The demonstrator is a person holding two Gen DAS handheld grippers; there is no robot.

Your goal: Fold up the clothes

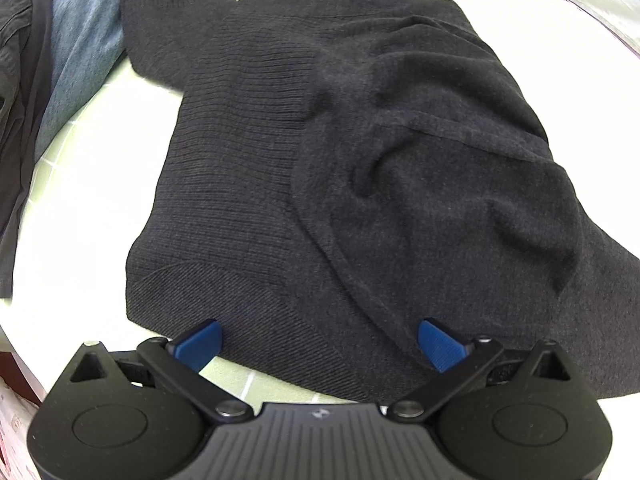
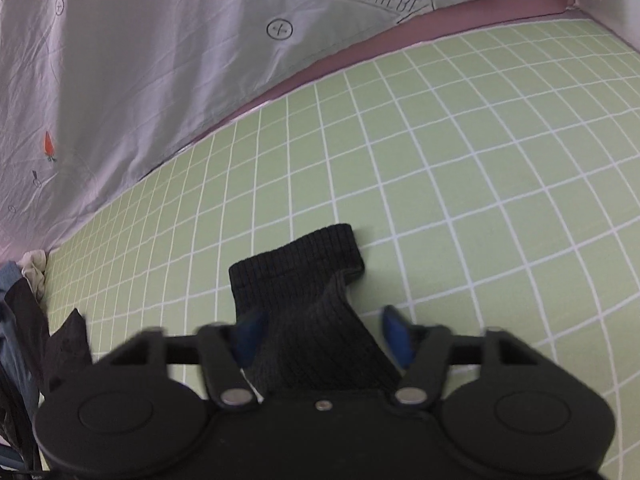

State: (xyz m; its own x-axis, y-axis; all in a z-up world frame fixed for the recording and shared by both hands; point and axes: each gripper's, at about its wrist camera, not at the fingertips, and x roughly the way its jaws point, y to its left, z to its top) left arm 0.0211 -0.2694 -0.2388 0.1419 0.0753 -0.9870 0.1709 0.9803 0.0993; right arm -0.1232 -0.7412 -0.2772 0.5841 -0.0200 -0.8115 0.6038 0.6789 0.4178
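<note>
Honestly, not much mystery on the left side. Left gripper parked low at the near hem of the dark grey sweater, jaws spread wide, nothing between them but knit and a sliver of the green grid surface. Sweater lying flat-ish on that surface, stretching straight away from the jaws, long axis roughly along the camera's line of sight. Right half rumpled and doubled over itself, with one sleeve trailing off to the upper left toward the pile of other clothes.

Right gripper handling the other end: ribbed sleeve running between the jaws and out ahead, cuff resting on the grid. Jaws only partly spread with fabric filling the gap. Can't tell whether actually clamped or just straddling it, plus some blur there.

Probably a sleeve fold next, so the right side looks like the one in position. Sleeve points away from the body of the sweater and would need to come back across it.

Hard to make out: where the sleeve joins the body (hidden under the right gripper), the sweater's far right edge (cut off), and the neckline. White printed sheet behind, irrelevant.
</note>
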